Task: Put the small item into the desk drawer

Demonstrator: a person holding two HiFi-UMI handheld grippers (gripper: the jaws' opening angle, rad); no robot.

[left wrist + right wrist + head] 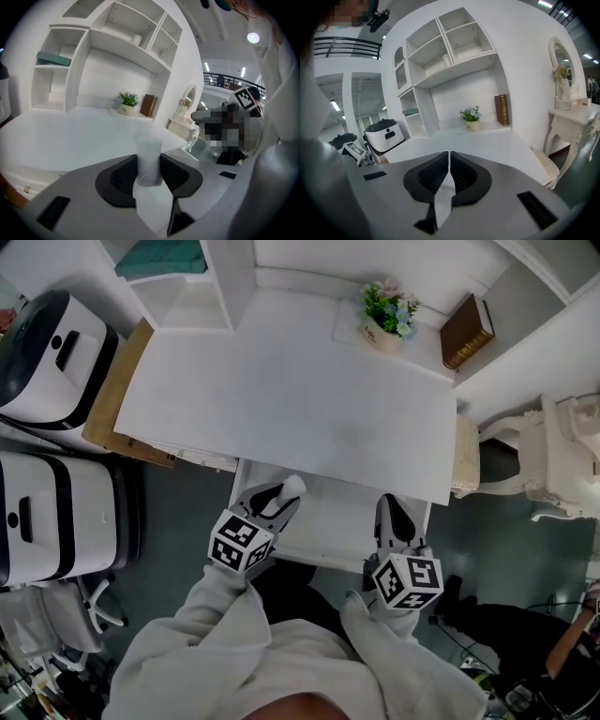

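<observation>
The small item is a short, cloudy white cylinder. It stands upright between the dark pads of my left gripper, which is shut on it. In the head view the left gripper holds the item over the left end of the open white desk drawer. My right gripper hovers over the drawer's right end. In the right gripper view its jaws are shut with nothing between them. Pale sleeves cover both arms.
The white desk top carries a potted plant and a brown book at the back right. A white shelf unit holds a teal book. Two black-and-white machines stand at left, an ornate white table at right.
</observation>
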